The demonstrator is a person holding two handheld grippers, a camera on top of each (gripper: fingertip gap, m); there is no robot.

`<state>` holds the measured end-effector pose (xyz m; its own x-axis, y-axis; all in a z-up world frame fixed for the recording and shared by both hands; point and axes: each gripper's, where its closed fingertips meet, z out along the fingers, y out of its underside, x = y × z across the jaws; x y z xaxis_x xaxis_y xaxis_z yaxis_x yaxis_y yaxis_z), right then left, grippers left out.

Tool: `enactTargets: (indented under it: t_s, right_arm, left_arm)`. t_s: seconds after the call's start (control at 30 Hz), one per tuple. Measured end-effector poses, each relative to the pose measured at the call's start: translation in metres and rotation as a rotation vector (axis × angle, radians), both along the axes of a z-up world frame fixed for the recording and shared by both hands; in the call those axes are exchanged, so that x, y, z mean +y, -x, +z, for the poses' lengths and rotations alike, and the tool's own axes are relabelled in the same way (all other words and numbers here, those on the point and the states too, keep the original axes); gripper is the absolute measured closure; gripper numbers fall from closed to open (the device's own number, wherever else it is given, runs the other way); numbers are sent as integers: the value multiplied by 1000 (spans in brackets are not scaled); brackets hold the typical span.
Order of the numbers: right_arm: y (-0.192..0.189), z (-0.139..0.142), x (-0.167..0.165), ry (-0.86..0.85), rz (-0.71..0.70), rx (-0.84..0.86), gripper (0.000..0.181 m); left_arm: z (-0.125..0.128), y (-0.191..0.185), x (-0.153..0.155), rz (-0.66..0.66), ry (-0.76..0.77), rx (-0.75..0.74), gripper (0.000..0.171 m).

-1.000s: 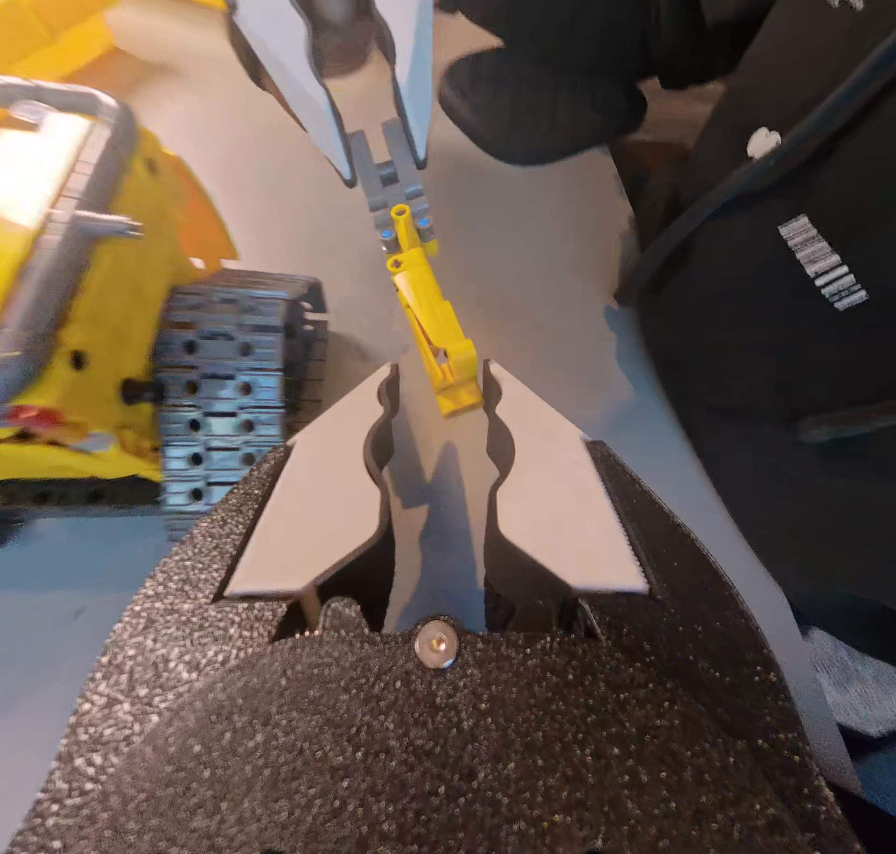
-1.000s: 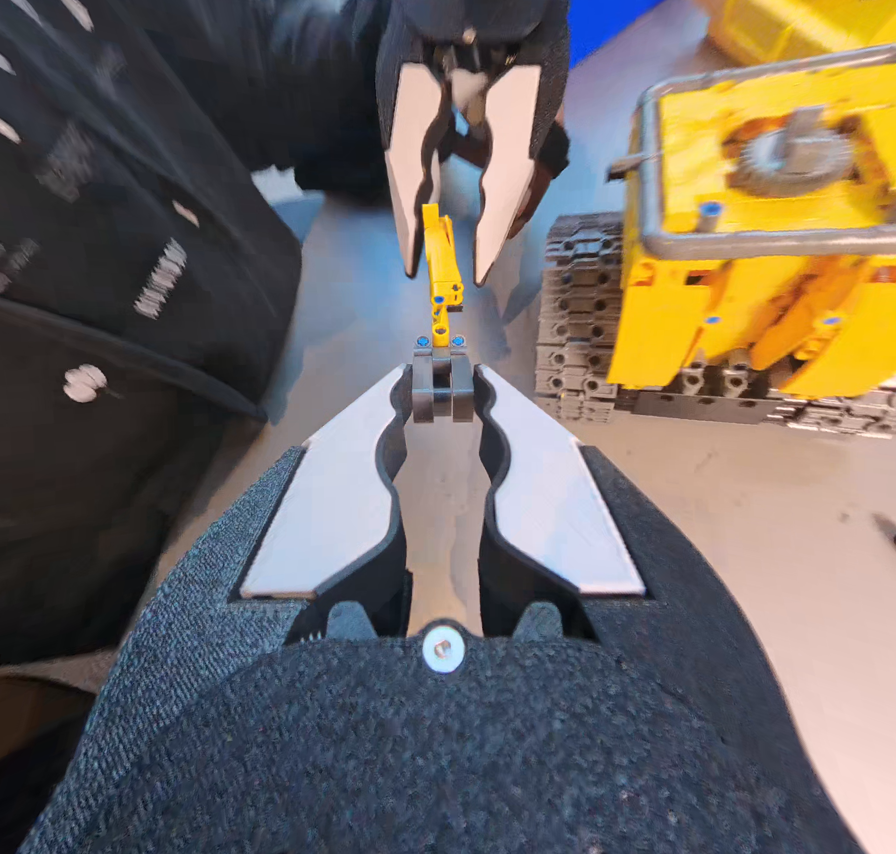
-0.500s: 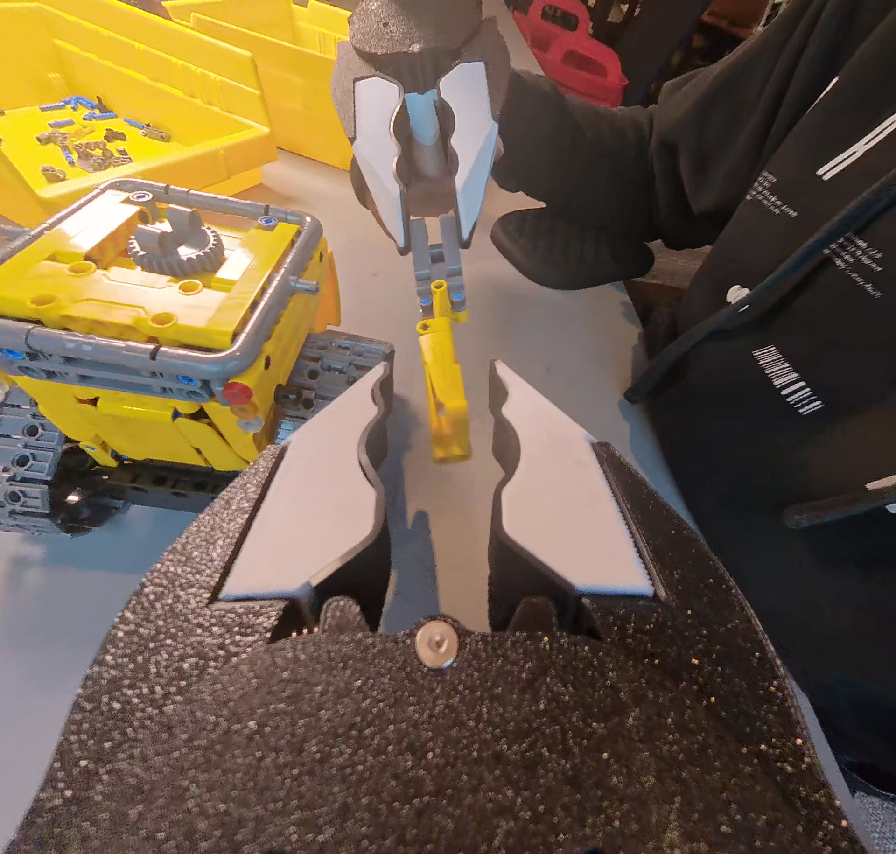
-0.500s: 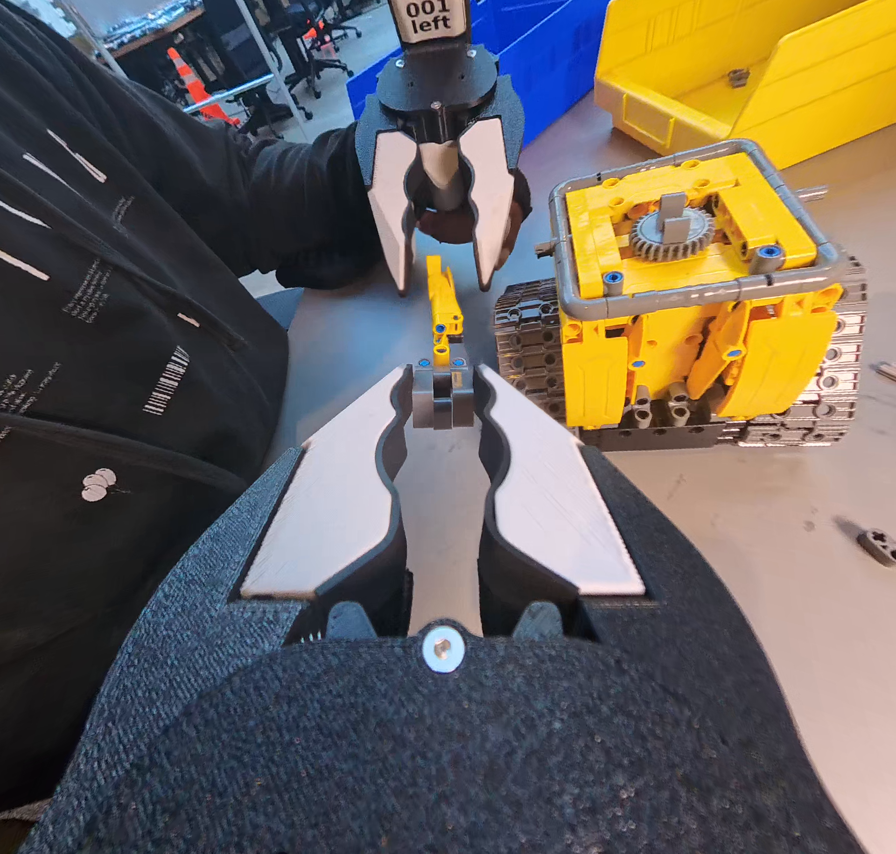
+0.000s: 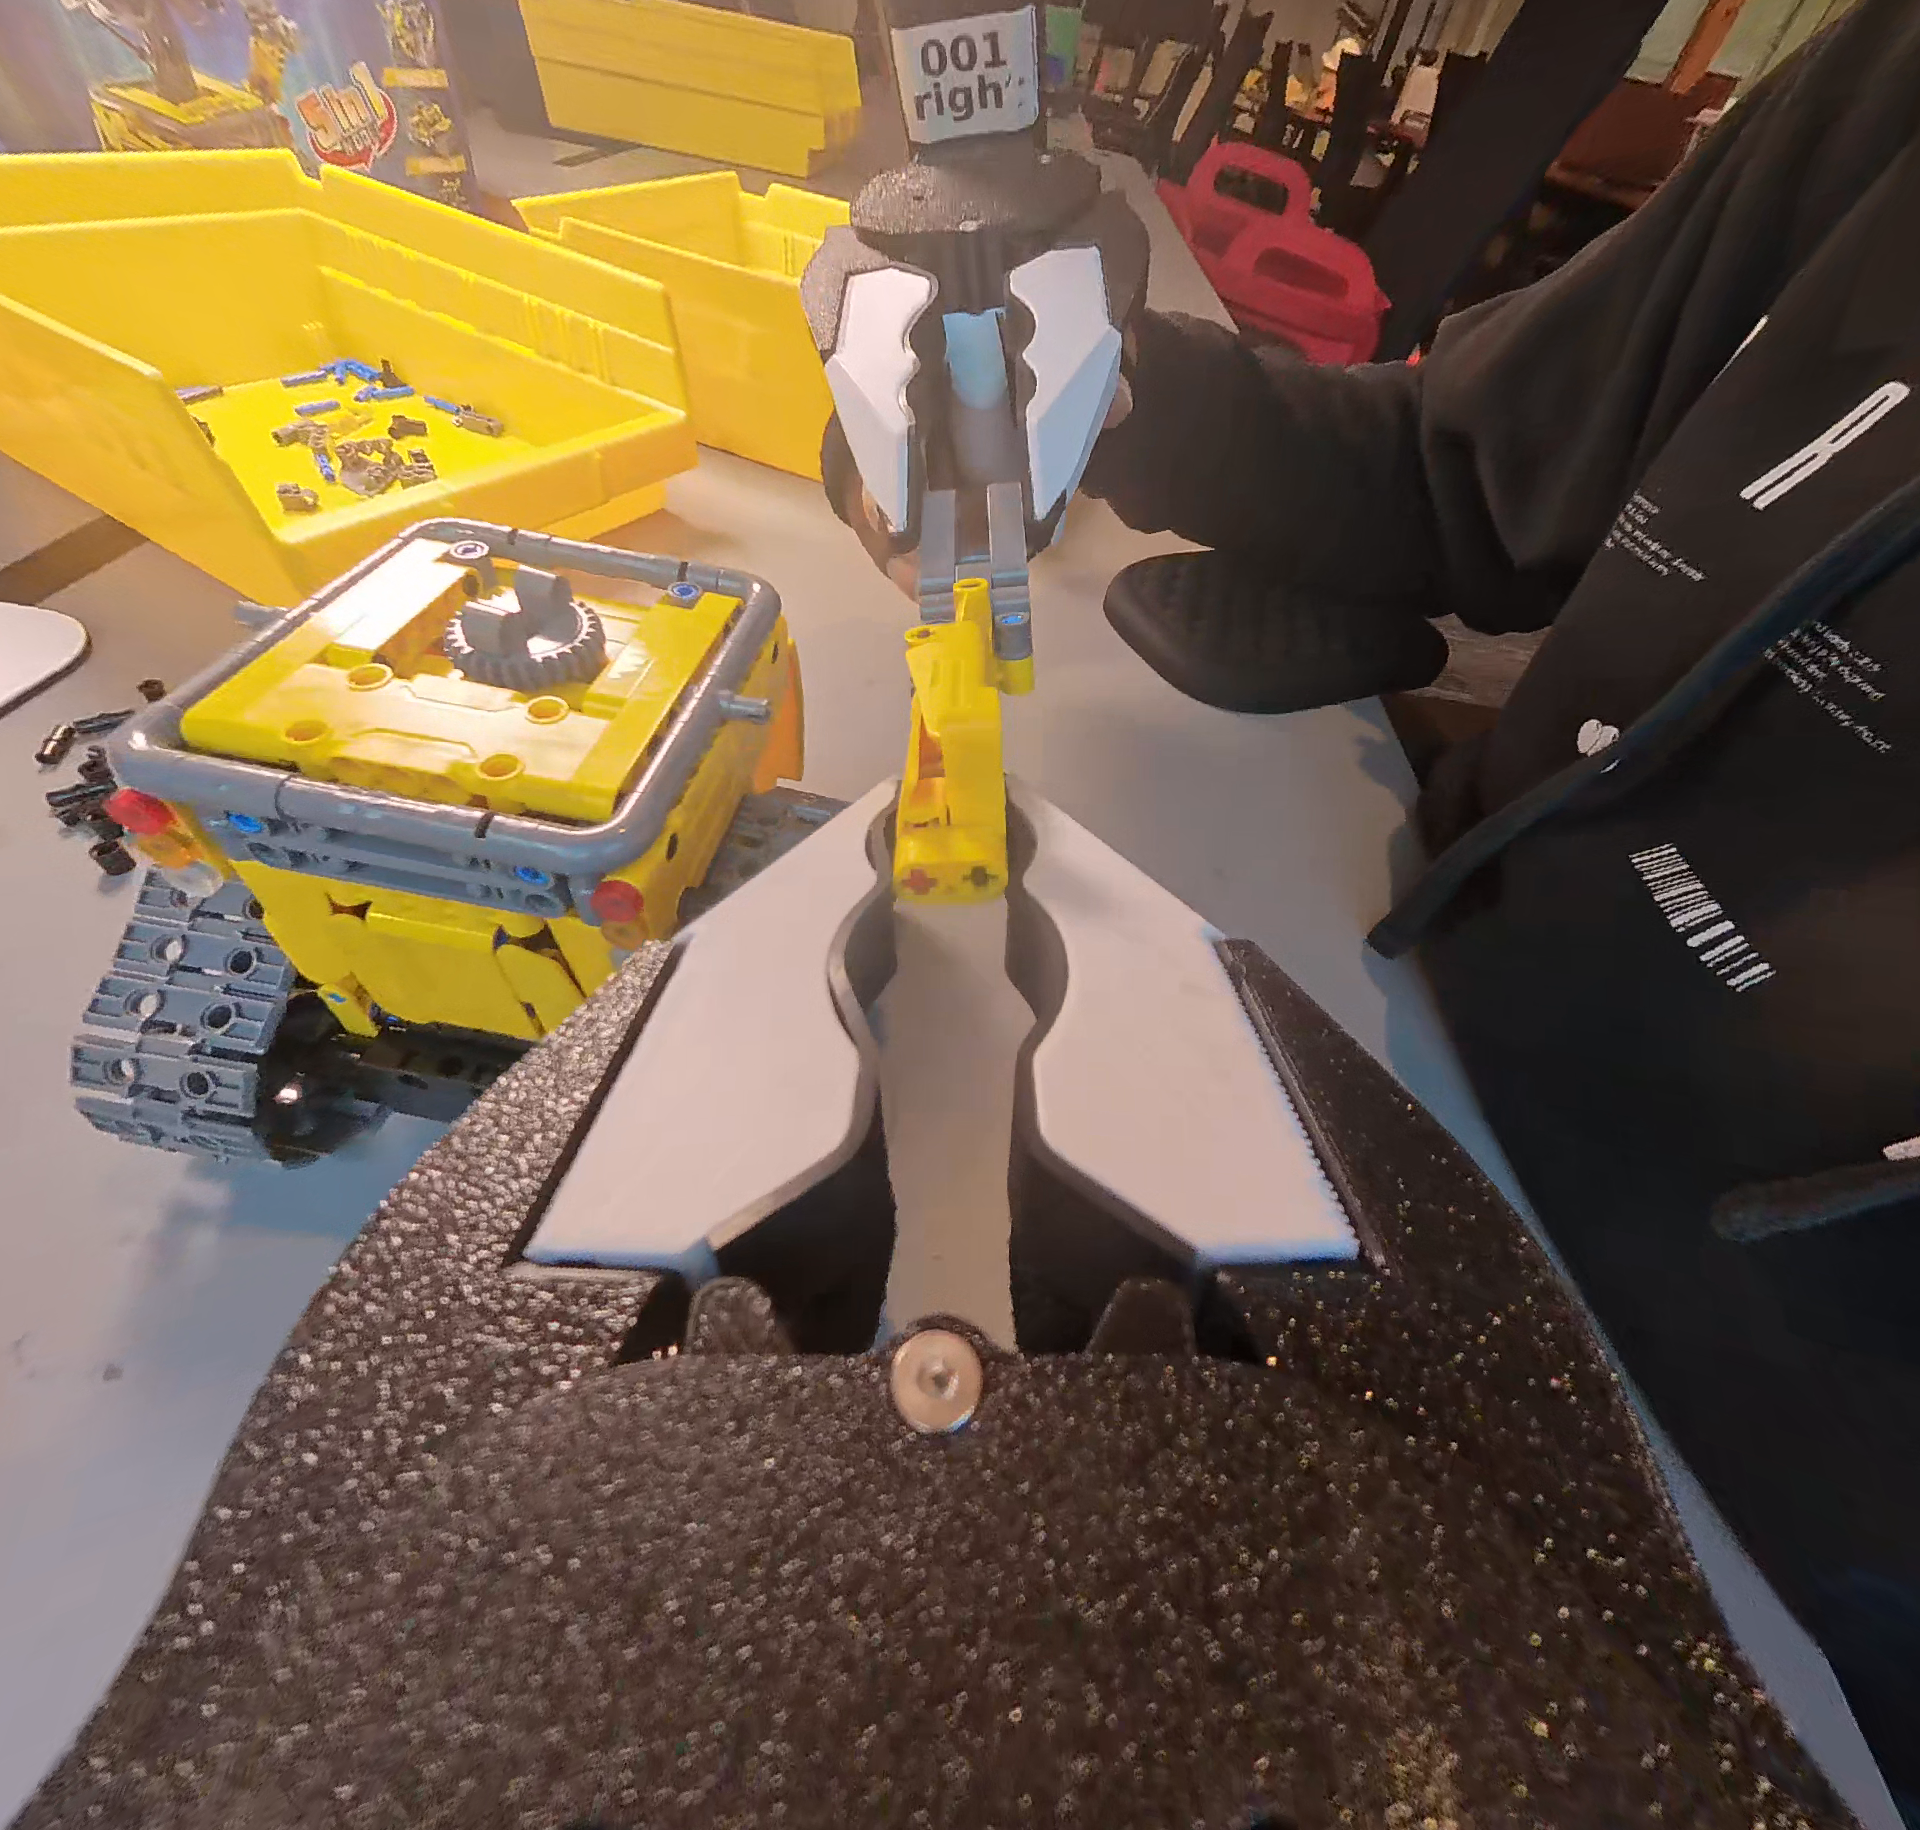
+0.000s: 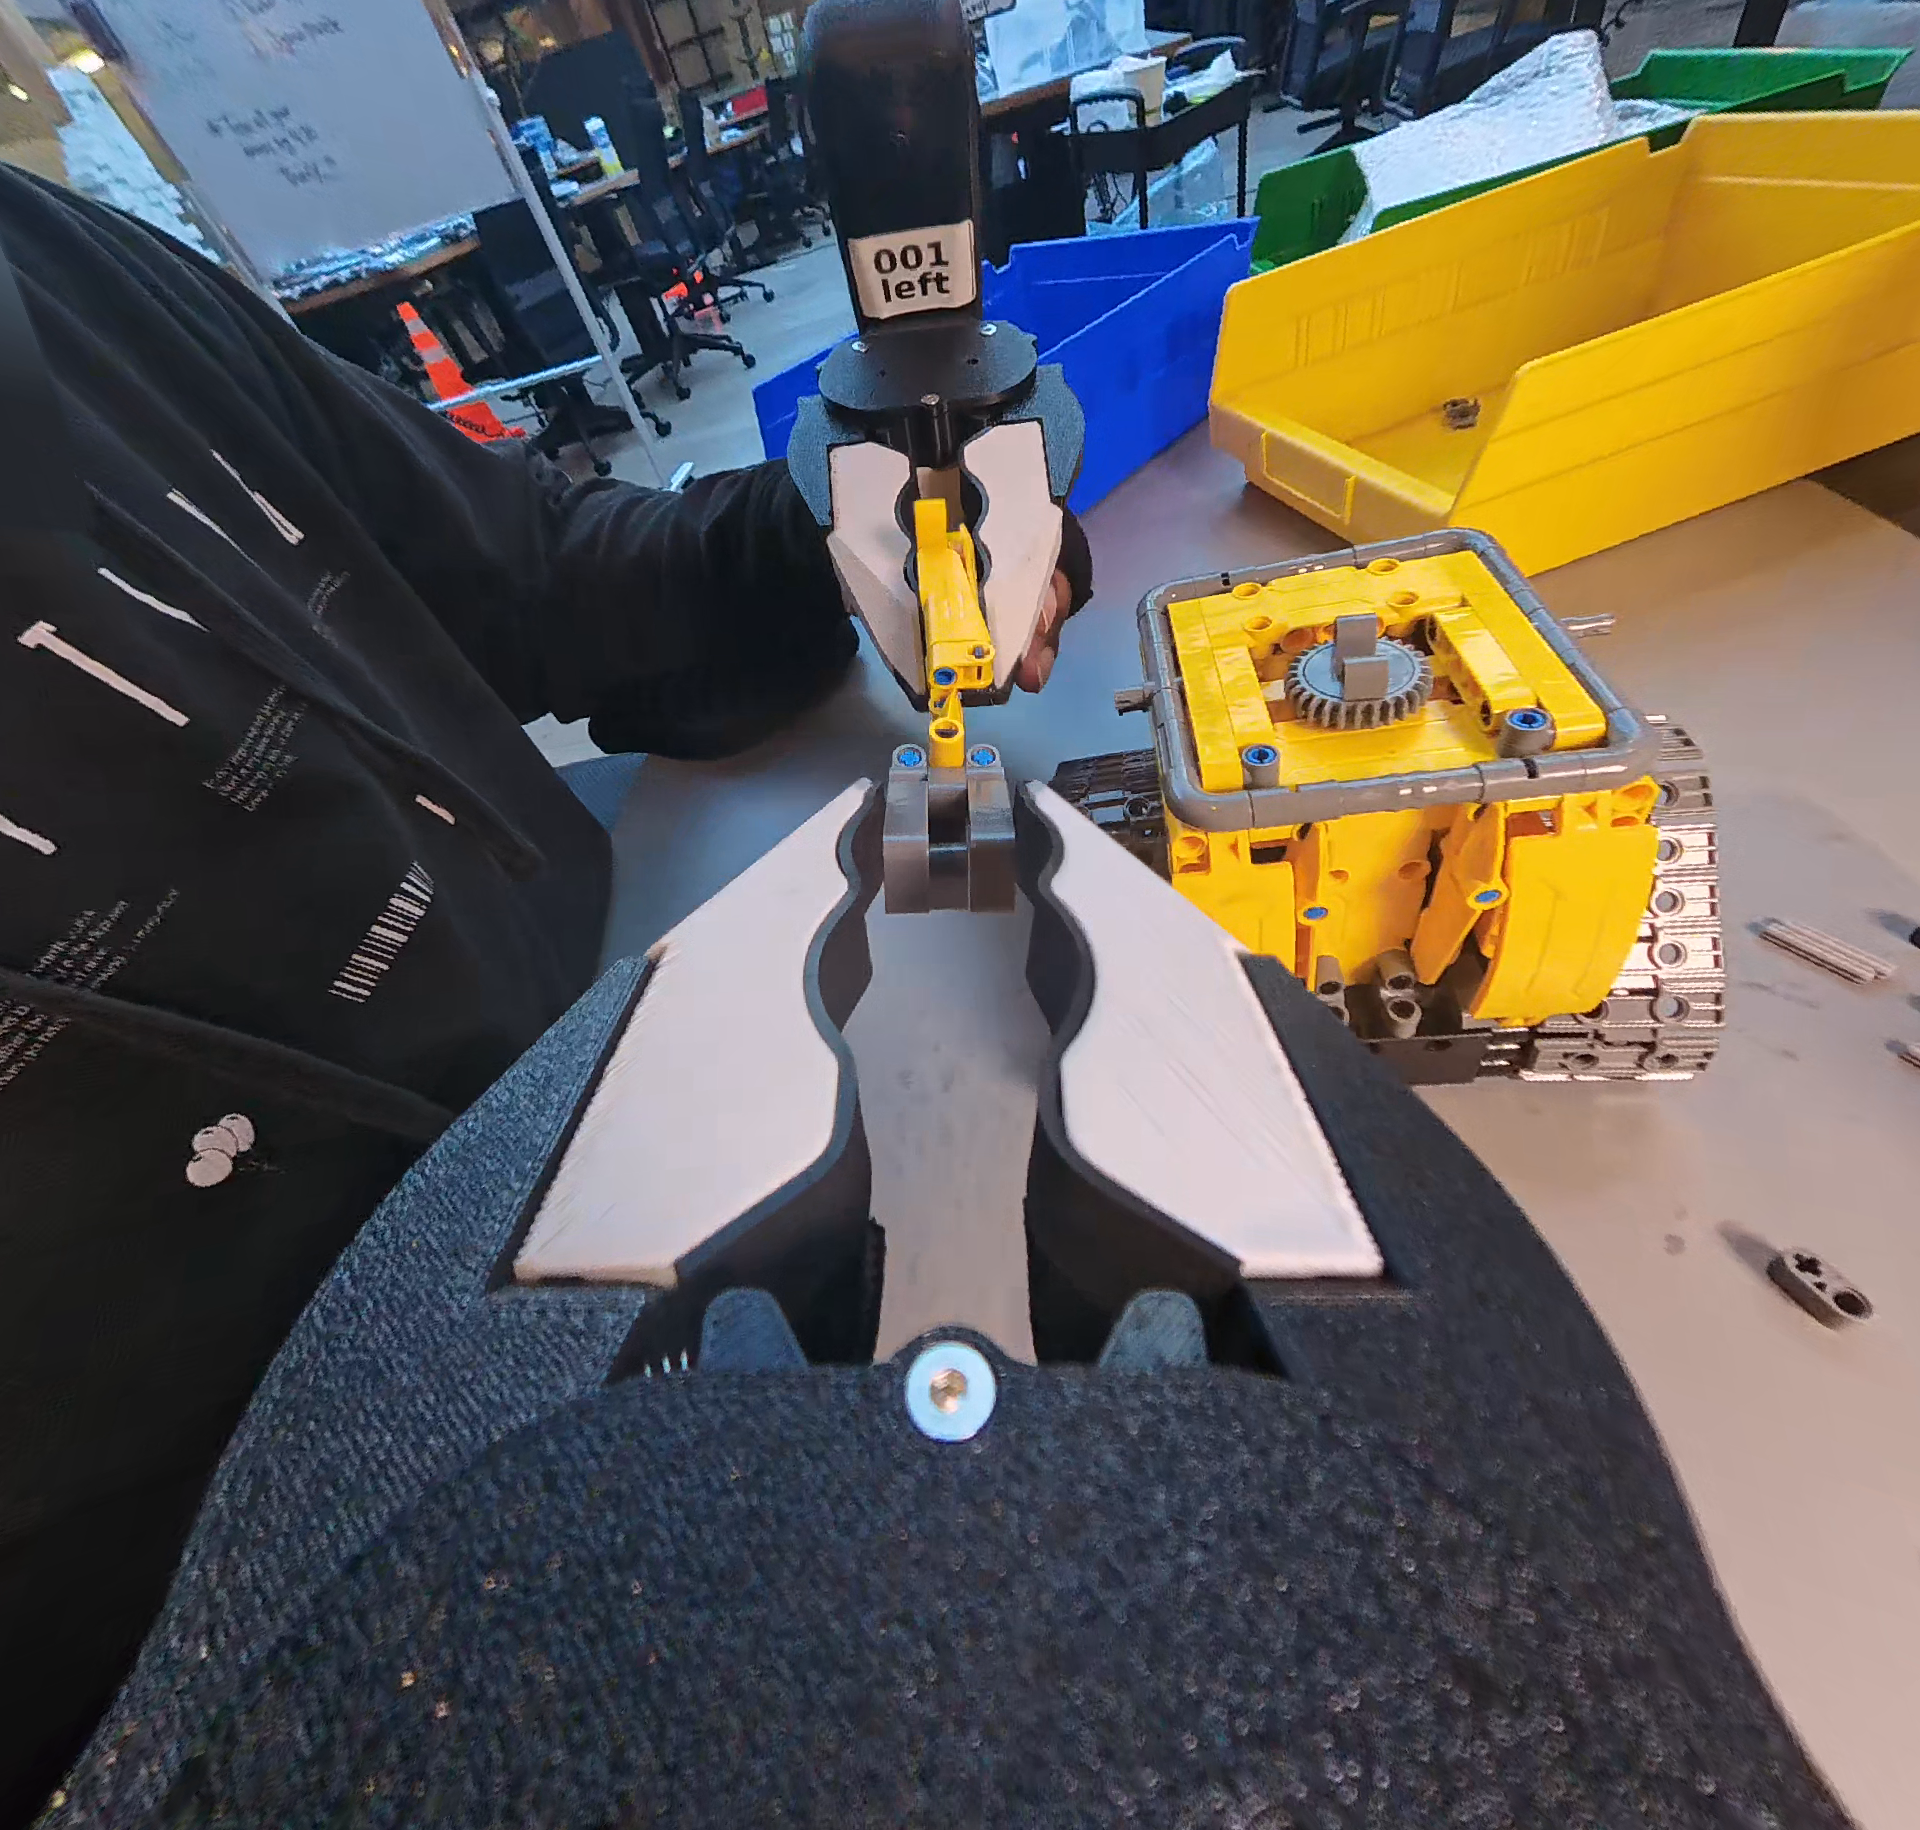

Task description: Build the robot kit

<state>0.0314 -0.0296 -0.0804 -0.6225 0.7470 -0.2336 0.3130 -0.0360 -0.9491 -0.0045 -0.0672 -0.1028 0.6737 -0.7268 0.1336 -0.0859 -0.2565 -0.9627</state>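
Note:
My left gripper [image 5: 954, 804] is shut on a long yellow brick-built arm piece [image 5: 951, 741], held above the grey table [image 5: 1195, 804]. My right gripper [image 6: 948, 798] is shut on a dark grey forked piece [image 6: 948, 855]. The two pieces meet end to end at a small yellow connector [image 6: 945, 731]. The grippers face each other tip to tip. The right gripper [image 5: 971, 528] shows in the left wrist view with the grey piece [image 5: 971, 554]. The left gripper [image 6: 954, 684] shows in the right wrist view with the yellow piece [image 6: 951, 606].
A yellow tracked brick model [image 5: 436, 741] with a grey gear on top stands on the table beside the grippers; it also shows in the right wrist view [image 6: 1403, 793]. Yellow bins [image 5: 343, 367], [image 6: 1558, 326] and a blue bin [image 6: 1101, 326] stand behind. Small loose parts [image 6: 1818, 1292] lie about. A person in black [image 5: 1662, 845] sits close. The gap from one gripper's tips to the other's is roughly 7 centimeters.
My left gripper, open around the yellow piece half a second ago, has closed on it. Both grippers and the joined pieces have risen and tilted up from the table.

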Motion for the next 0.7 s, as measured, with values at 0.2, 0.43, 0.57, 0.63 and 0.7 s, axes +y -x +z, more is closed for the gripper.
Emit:
enactTargets:
  t_s: [0.2, 0.43, 0.57, 0.63, 0.7]
  right_arm:
    - [-1, 11, -2, -4, 5, 97, 154]
    - [10, 13, 36, -217, -191, 211, 128]
    - [22, -18, 17, -421, -164, 175, 132]
    - [20, -22, -2, -477, -90, 173, 138]
    - [15, -30, -13, -526, -28, 134, 139]
  left_arm:
    - [7, 2, -4, -14, -26, -21, 159]
    - [40, 39, -7, 54, -98, -155, 171]
    - [38, 50, -6, 82, -85, -157, 171]
    - [30, 50, -5, 89, -64, -115, 171]
    - [25, 50, -4, 95, -52, -88, 171]
